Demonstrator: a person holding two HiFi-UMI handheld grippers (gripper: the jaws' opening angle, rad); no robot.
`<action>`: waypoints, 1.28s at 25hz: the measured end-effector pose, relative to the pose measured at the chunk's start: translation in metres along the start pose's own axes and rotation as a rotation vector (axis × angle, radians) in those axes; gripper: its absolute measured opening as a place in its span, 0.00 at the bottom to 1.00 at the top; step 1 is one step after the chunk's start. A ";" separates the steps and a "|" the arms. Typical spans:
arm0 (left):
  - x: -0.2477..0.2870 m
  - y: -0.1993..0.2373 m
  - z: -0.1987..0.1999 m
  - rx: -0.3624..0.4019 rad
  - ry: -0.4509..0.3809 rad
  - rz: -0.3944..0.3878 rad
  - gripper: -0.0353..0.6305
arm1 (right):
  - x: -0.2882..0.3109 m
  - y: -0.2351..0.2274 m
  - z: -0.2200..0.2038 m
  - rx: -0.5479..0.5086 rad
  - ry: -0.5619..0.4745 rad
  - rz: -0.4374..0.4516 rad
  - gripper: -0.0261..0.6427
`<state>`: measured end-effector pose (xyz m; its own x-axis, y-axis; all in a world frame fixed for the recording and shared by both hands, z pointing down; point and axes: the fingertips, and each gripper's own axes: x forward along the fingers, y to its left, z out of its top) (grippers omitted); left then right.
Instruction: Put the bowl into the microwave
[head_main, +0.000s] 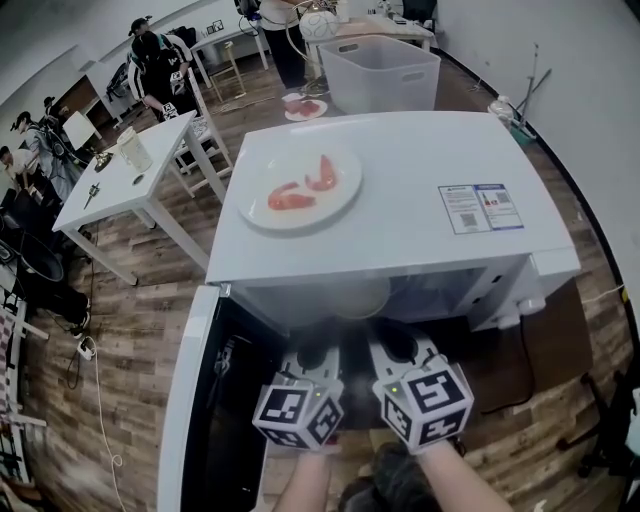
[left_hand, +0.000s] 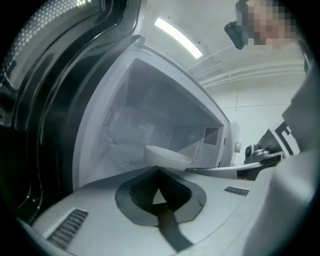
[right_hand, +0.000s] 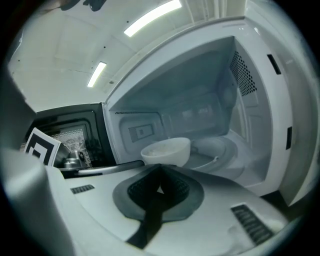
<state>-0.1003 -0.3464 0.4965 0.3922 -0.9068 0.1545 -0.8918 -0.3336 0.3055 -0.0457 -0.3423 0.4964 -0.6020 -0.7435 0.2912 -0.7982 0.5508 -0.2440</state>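
A white microwave (head_main: 400, 200) stands with its door (head_main: 200, 400) swung open to the left. A white bowl (head_main: 350, 297) shows at the mouth of the cavity, just under the top front edge. My left gripper (head_main: 318, 345) and right gripper (head_main: 392, 342) sit side by side before the opening, pointing in. In the left gripper view the gripper (left_hand: 159, 169) is shut, with the bowl (left_hand: 167, 155) just beyond its tips. In the right gripper view the gripper (right_hand: 159, 167) is shut too. There the bowl (right_hand: 167, 150) stands left of the glass turntable (right_hand: 215, 150), its base hidden.
A plate of shrimp (head_main: 300, 185) rests on the microwave's top. A clear plastic bin (head_main: 380, 72) stands behind it, and a white table (head_main: 120, 180) at the left. People stand at the far back. The open door walls off the left side.
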 end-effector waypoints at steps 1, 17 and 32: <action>0.001 -0.001 0.000 0.000 0.000 -0.004 0.05 | 0.000 -0.001 0.000 0.000 0.000 -0.002 0.05; 0.022 -0.015 0.000 0.012 0.026 -0.041 0.05 | 0.003 -0.020 0.003 0.041 0.003 -0.034 0.05; 0.037 -0.015 0.005 -0.010 0.024 -0.037 0.05 | 0.012 -0.034 0.009 0.053 0.010 -0.040 0.05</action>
<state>-0.0738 -0.3764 0.4933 0.4302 -0.8876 0.1650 -0.8745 -0.3643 0.3204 -0.0259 -0.3732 0.5003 -0.5700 -0.7605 0.3110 -0.8196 0.4996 -0.2804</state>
